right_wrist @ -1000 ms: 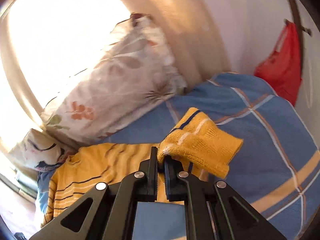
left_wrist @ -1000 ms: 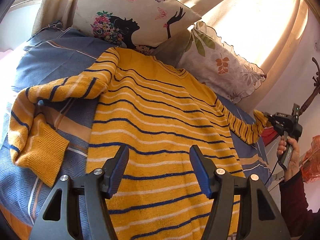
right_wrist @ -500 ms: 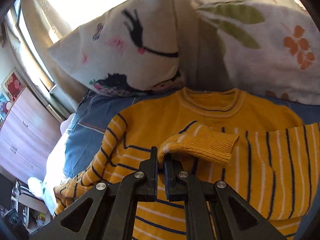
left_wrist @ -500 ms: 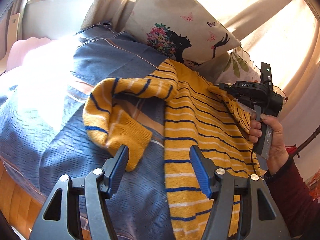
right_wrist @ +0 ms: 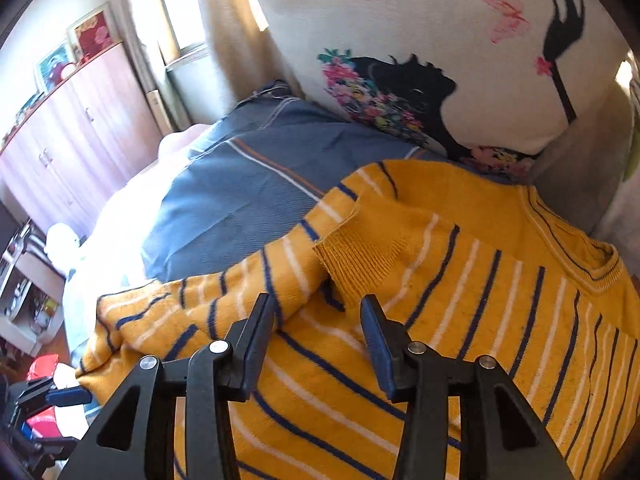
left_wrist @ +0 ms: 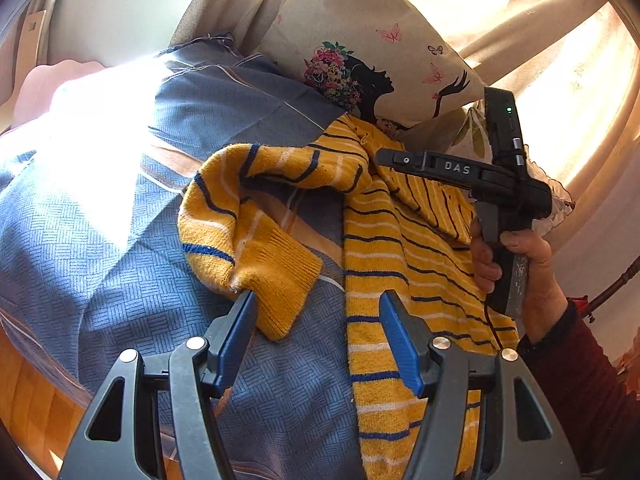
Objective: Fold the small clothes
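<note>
Right wrist view: your right gripper (right_wrist: pixel 318 320) gapes over the sweater (right_wrist: pixel 460 320)'s folded sleeve cuff (right_wrist: pixel 360 256); your left gripper (left_wrist: pixel 316 312) spreads above the other cuff (left_wrist: pixel 276 280) on the bedspread (left_wrist: pixel 120 240).

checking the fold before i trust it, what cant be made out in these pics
- Sweater hem: left wrist view, hidden behind the left gripper and cut by the bottom edge.
- Sweater's far side: right wrist view, cut by the right edge.
- Framed pictures: right wrist view, too small and blurred.
- Right gripper: open, holding nothing.
</note>
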The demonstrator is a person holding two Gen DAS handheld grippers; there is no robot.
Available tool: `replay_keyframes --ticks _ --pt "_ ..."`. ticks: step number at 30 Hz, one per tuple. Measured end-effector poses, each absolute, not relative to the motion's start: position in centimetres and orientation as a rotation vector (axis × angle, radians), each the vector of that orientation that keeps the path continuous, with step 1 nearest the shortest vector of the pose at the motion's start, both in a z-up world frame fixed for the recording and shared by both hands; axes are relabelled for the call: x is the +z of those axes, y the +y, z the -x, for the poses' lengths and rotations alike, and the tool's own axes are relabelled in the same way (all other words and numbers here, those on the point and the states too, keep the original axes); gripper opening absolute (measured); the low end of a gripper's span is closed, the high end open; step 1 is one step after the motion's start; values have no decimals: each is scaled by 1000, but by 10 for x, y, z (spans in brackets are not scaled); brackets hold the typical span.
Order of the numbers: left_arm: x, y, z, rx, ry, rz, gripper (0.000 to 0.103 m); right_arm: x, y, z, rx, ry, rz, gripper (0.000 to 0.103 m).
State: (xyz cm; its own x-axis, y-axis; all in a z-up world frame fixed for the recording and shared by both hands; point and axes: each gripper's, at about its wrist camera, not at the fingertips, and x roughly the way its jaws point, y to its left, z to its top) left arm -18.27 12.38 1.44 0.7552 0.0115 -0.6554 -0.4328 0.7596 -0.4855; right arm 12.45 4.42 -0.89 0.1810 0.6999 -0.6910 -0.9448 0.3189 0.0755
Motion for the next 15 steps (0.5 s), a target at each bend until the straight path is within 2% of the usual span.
replay_keyframes --ticks 2,3,4,5,10,13,15 --pt "13 125 183 262 678 682 62 3 38 -122 1248 699 399 54" --pt "13 127 183 260 676 686 62 9 30 -124 1234 689 380 58" --pt "13 129 183 257 674 691 62 15 23 -126 1214 685 356 67" --pt "13 130 182 253 672 698 62 19 16 -131 1203 713 326 70" --pt "16 144 169 197 638 785 62 14 -25 -149 1154 800 208 70" --pt "13 156 156 136 597 898 69 1 -47 -152 1125 839 158 70" --pt "7 167 145 106 573 987 69 -4 -62 -151 1125 857 111 70"
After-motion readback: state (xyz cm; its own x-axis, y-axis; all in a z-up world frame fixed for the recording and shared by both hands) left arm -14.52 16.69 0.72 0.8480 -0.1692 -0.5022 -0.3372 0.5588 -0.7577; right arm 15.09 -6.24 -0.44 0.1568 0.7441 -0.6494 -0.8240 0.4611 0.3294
